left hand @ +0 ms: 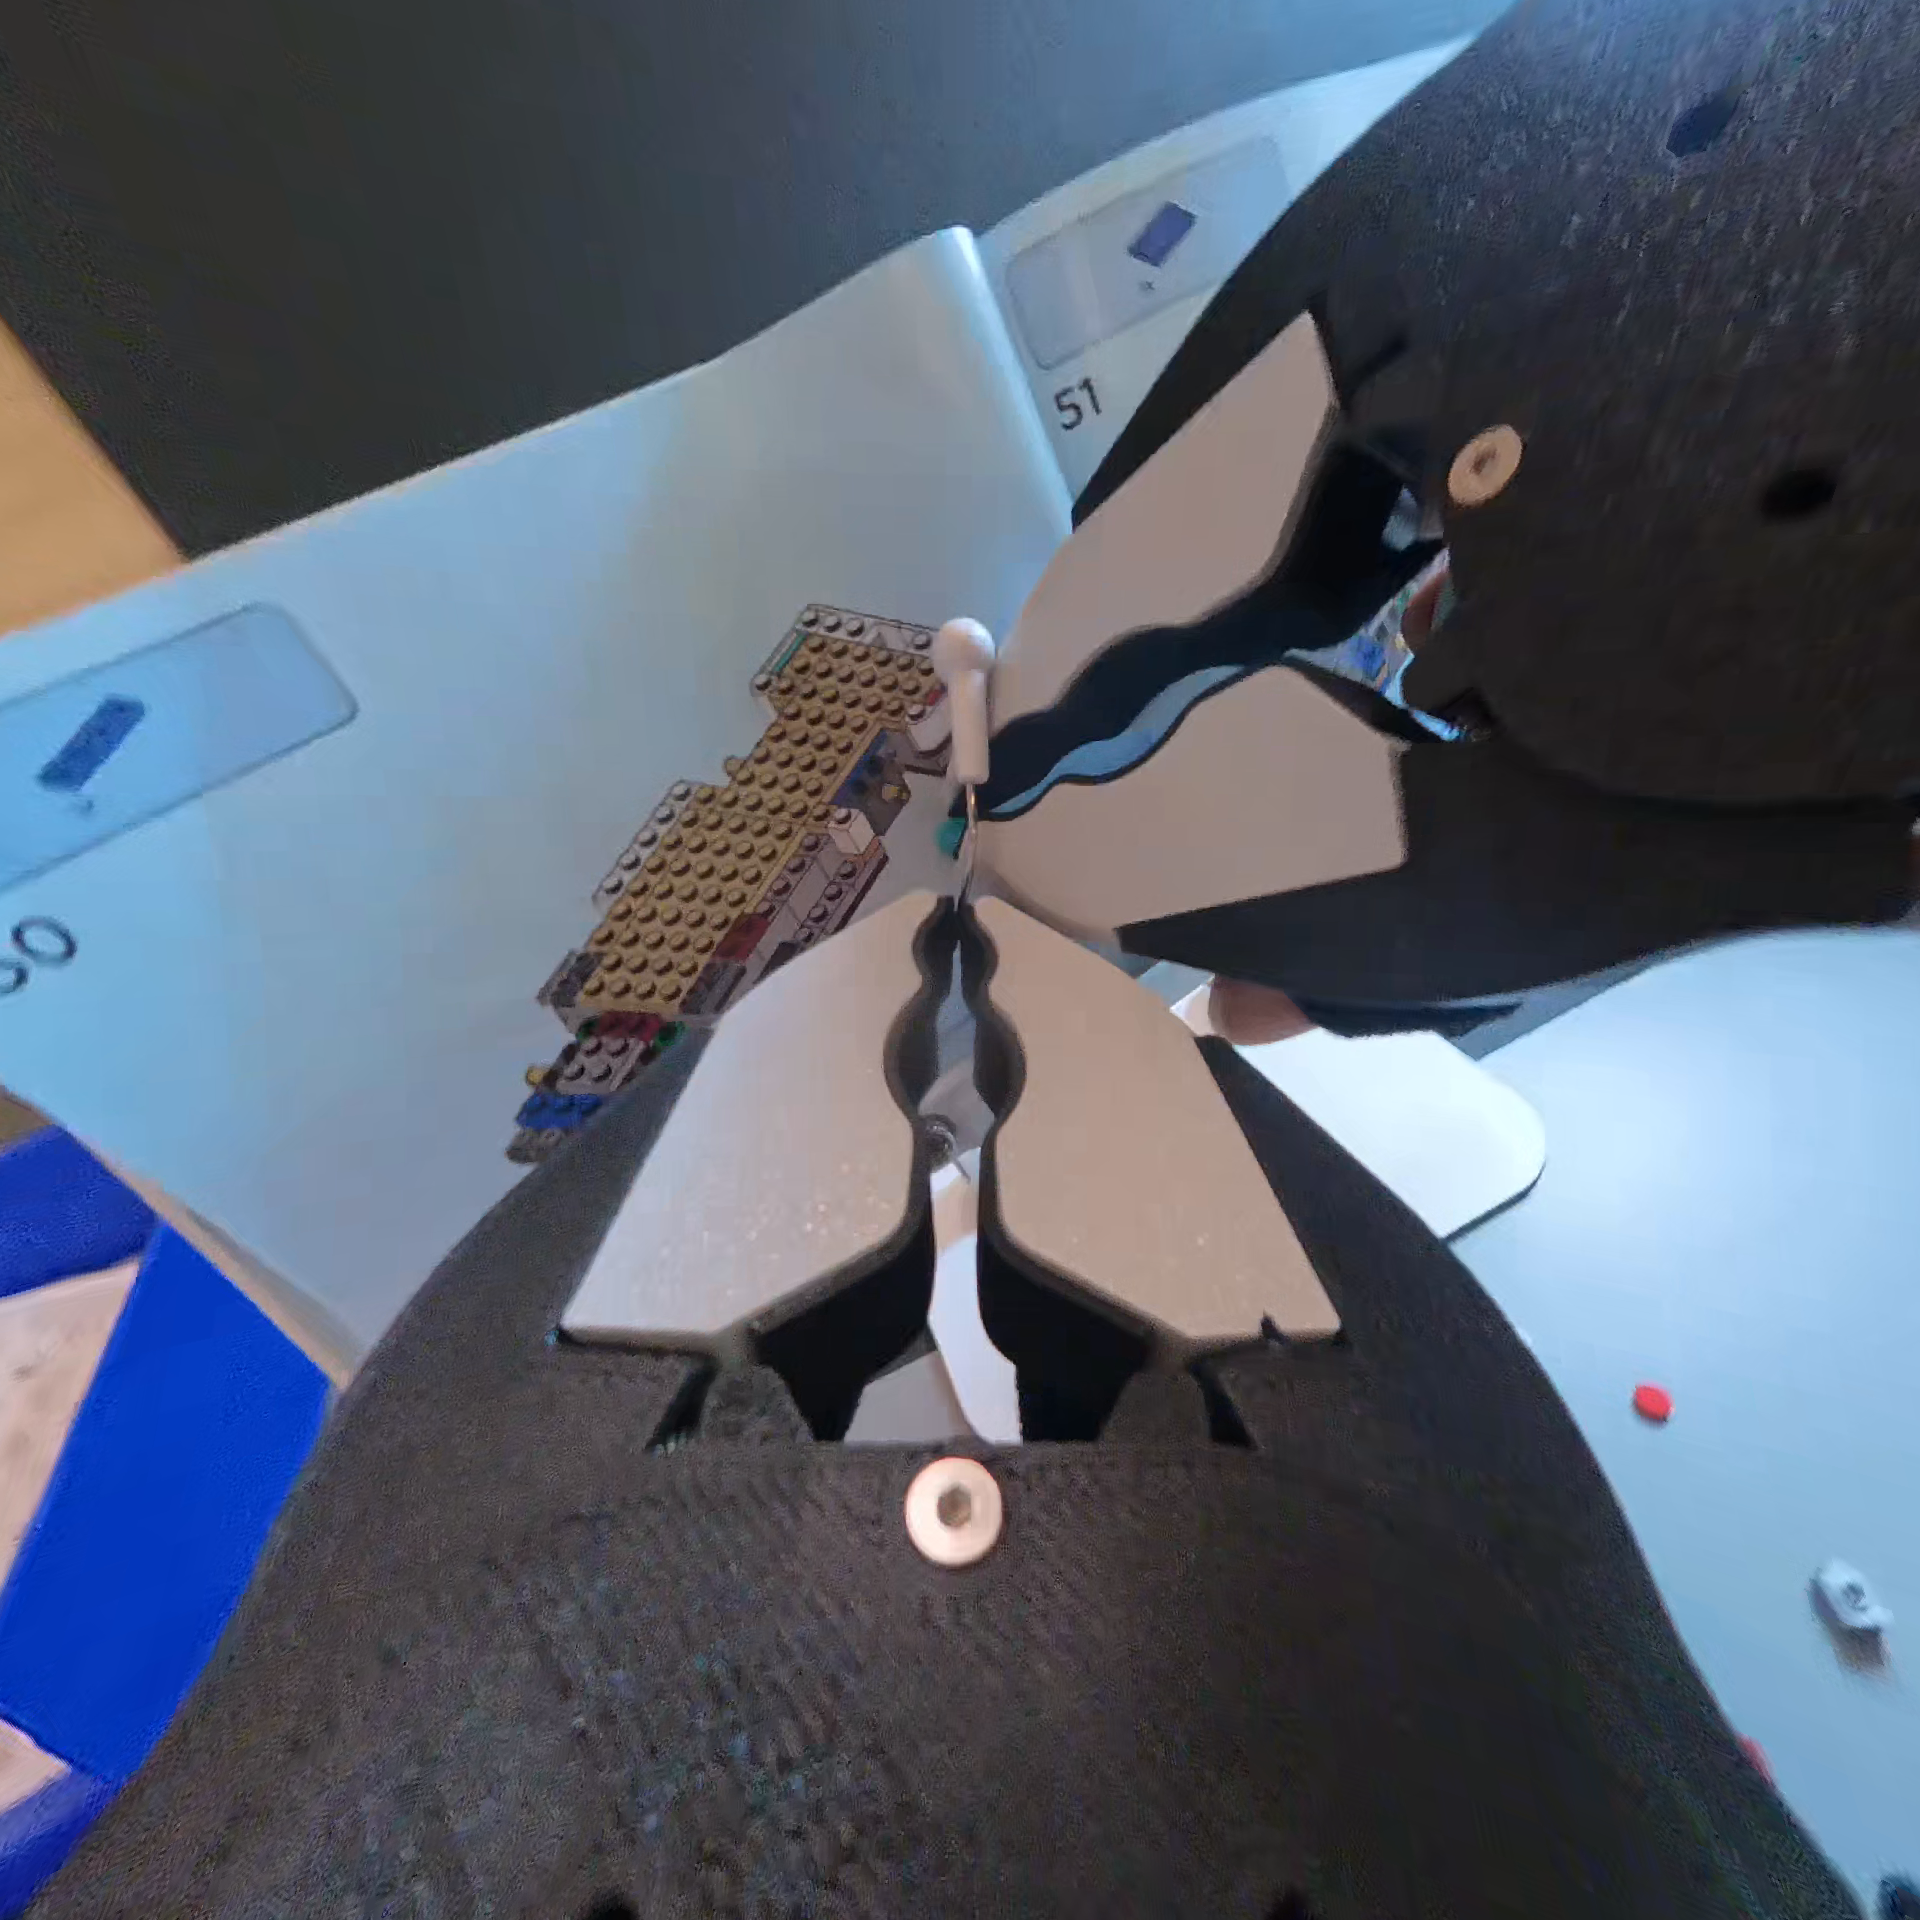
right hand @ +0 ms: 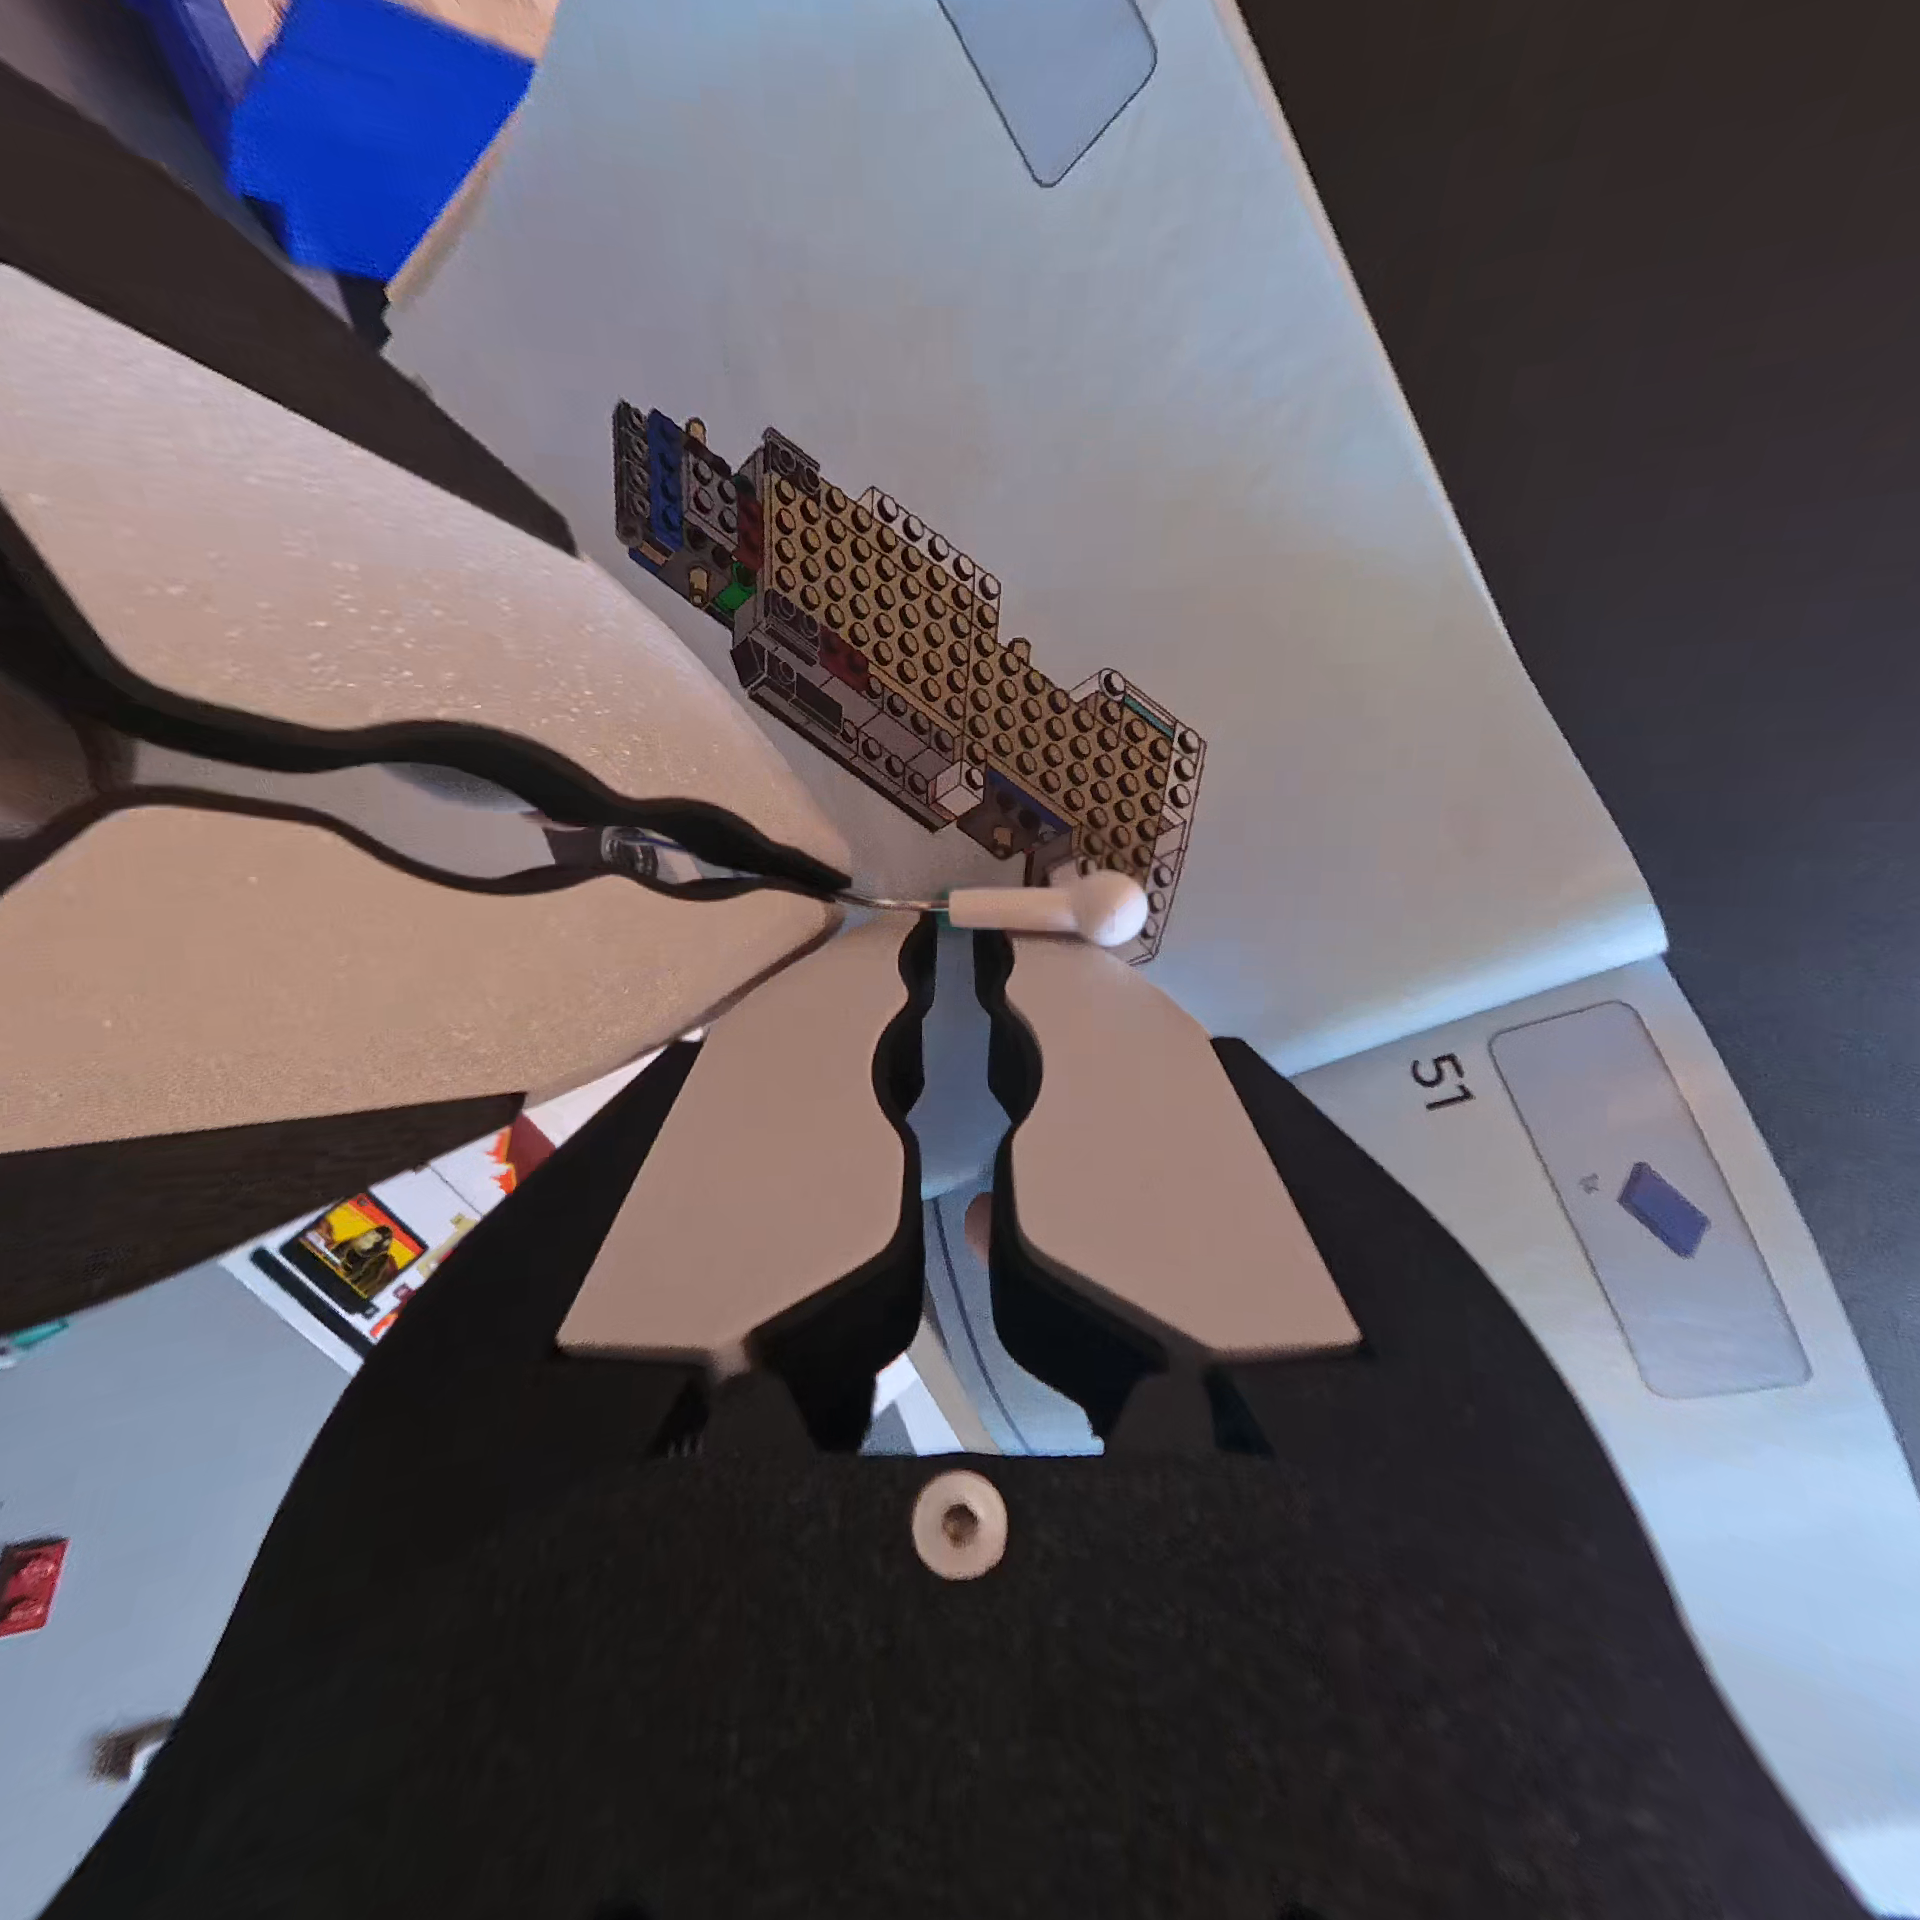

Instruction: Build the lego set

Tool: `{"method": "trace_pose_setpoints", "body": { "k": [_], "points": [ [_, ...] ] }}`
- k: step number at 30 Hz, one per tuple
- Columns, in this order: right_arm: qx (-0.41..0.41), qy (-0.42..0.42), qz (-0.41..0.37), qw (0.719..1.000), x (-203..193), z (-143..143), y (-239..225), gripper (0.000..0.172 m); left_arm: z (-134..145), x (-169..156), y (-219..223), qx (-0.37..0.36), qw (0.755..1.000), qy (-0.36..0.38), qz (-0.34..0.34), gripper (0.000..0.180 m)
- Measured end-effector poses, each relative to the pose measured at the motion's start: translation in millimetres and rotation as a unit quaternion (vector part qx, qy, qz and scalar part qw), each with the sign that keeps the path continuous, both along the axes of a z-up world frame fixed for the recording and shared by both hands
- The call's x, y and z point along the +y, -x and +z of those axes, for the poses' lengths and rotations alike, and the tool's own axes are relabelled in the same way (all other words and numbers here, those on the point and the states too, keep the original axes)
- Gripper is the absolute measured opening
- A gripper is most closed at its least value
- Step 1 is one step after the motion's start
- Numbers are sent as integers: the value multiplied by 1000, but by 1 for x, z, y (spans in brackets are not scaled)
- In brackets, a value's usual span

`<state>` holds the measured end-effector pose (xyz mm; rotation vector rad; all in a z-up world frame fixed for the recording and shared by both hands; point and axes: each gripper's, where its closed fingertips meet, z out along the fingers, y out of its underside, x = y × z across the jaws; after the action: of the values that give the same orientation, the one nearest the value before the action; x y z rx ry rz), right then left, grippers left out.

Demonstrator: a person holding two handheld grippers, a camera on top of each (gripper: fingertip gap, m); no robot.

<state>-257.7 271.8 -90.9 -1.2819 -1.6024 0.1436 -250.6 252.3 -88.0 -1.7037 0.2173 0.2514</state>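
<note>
You are at a hobby or work table indoors, the sort of place where a brick model is put together. An open instruction booklet (right hand: 1039, 364) with pale blue pages lies before you, showing a printed drawing of a tan studded brick model (right hand: 935, 665) and small part boxes beside page numbers, and loose bits lie on the light grey tabletop (left hand: 1714, 1195): a small red piece (left hand: 1652, 1403), a small grey piece (left hand: 1849, 1626) and a red brick (right hand: 31, 1579). A blue box (left hand: 156, 1455) stands at the table's edge, and a printed colour sheet (right hand: 364, 1262) lies near the booklet.
</note>
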Motion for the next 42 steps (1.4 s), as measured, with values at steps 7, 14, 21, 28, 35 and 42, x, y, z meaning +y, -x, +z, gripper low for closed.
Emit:
{"method": "trace_pose_setpoints", "body": {
  "k": [7,14,21,28,35,42],
  "points": [
    [63,95,13,993,-11,1,-25,7,-5,-3,-6,62,995,26,-71,1],
    [101,134,5,986,-18,-14,-62,12,-24,-2,-22,125,981,97,-114,12],
    [189,167,30,967,-69,-10,-136,21,16,-61,-33,-4,991,-30,-127,29],
    [89,173,60,979,-145,-77,-222,31,-37,-157,-53,-96,977,22,-191,31],
    [-84,144,62,984,-175,-149,-262,43,-127,-206,-104,-94,932,183,-298,47],
    [-162,141,84,973,-179,-171,-250,44,-168,-215,-137,-35,890,285,-355,67]
  ]
}}
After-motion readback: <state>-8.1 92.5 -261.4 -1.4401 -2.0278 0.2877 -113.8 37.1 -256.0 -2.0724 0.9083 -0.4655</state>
